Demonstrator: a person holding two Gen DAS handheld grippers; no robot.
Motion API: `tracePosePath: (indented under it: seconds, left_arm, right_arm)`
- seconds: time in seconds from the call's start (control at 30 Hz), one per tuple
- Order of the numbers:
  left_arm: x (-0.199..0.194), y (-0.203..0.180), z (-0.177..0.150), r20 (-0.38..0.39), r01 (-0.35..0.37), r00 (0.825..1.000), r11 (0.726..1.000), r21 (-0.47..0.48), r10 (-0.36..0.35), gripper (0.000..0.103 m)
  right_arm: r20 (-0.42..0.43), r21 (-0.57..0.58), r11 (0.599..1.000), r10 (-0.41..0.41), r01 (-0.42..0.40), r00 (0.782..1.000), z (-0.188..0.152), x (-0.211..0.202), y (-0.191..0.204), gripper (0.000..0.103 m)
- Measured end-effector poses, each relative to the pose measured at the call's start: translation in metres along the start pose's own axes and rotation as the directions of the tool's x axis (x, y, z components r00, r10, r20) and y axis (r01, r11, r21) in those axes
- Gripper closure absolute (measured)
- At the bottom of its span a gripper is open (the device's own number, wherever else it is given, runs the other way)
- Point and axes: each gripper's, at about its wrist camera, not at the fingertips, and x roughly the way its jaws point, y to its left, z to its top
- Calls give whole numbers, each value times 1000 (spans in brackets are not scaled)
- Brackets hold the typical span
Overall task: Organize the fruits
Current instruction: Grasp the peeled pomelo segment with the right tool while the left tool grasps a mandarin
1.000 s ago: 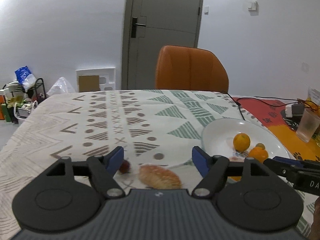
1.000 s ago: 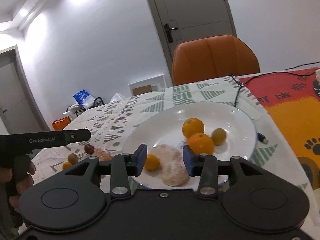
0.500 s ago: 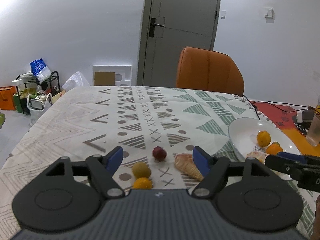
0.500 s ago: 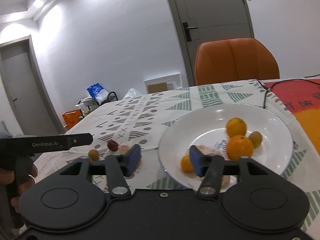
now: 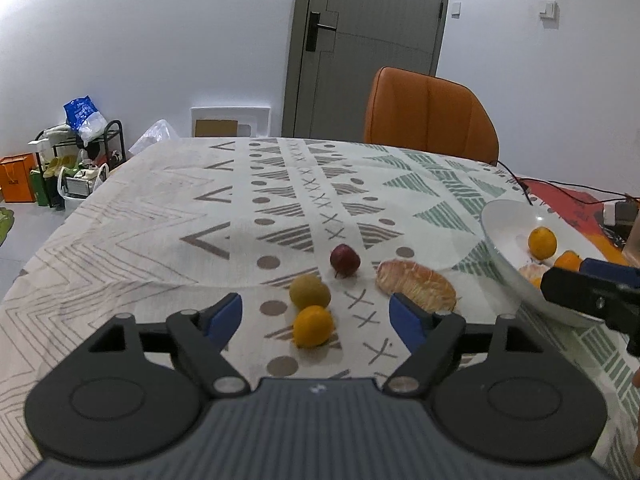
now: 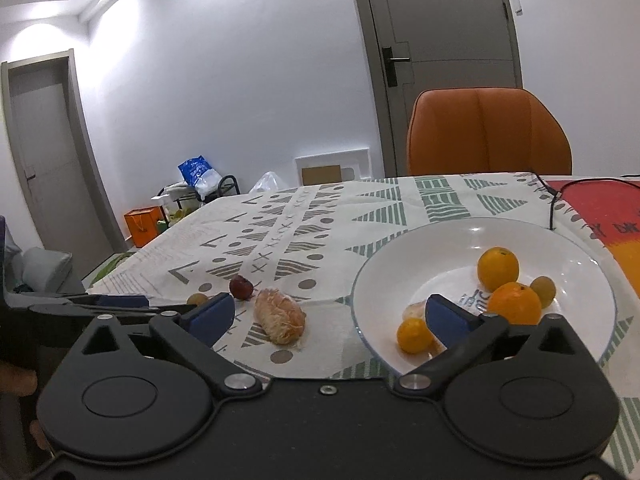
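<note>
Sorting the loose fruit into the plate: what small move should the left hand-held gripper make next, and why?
Probably ease the left hand-held gripper down around the small orange fruit: its opening jaws are empty, and that fruit lies nearest, outside the white plate.

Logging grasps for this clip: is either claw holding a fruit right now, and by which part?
Nothing is held. The left claw and right claw are both opening with empty jaws above the patterned tablecloth.
</note>
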Motion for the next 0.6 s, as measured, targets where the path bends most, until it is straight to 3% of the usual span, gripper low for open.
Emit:
tracePosePath:
  seconds: [0.37, 0.47, 0.53, 0.6]
  left_arm:
    - [11, 8, -6, -25, 39, 999, 999, -26, -40, 27]
    - [16, 10, -7, -41, 59, 997, 998, -27, -60, 45]
    - [17, 11, -7, -38, 46, 998, 999, -15, -47, 68]
    - [17, 14, -6, -46, 53, 997, 998, -22, -54, 81]
  right_arm:
    - [-32, -30, 1000, 6, -7, 999, 1, 14, 14, 0]
    - [-38, -40, 999, 12, -13, 999, 2, 17, 18, 0]
    - [-42, -47, 999, 18, -20, 999, 3, 20, 22, 0]
    - [-45, -55, 998, 24, -26, 999, 3, 22, 25, 0]
